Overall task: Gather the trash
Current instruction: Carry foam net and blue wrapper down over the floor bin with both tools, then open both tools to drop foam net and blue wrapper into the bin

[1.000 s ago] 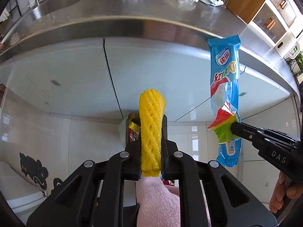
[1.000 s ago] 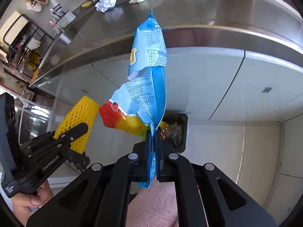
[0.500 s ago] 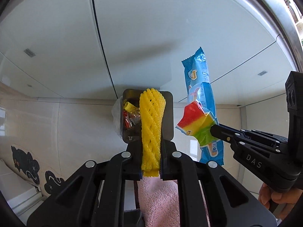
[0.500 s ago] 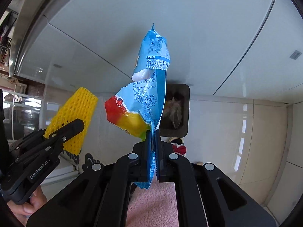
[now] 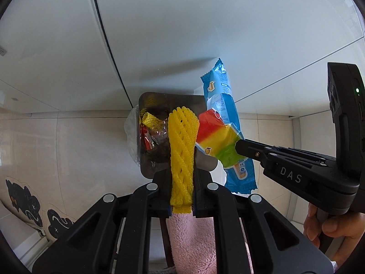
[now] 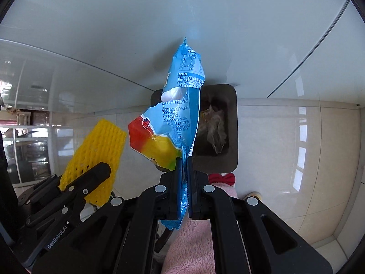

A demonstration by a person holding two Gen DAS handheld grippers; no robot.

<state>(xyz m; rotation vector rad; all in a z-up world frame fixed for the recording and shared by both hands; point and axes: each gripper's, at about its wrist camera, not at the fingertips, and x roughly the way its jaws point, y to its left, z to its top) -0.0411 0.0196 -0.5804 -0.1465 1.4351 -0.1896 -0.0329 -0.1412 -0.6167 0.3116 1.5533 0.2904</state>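
Observation:
My left gripper (image 5: 181,178) is shut on a yellow foam fruit net (image 5: 182,146) and holds it above a dark square trash bin (image 5: 200,162) on the floor. The bin holds several wrappers. My right gripper (image 6: 184,169) is shut on a blue ice-pop wrapper (image 6: 182,114) with a rainbow picture, above the same bin (image 6: 230,159). In the left wrist view the wrapper (image 5: 223,137) and right gripper (image 5: 239,147) are just right of the net. In the right wrist view the net (image 6: 95,155) and left gripper (image 6: 100,171) are at lower left.
White cabinet doors (image 5: 182,34) stand behind the bin. The floor is beige tile (image 6: 296,148). A clear plastic bag (image 5: 131,134) hangs at the bin's left side. A pink slipper with a red bow (image 6: 222,179) is below me. Black cat stickers (image 5: 22,203) mark the left wall.
Both grippers have tilted down and come closer to the bin. The counter top has left both views. The bin looks larger, and the wrapper now sits against the net.

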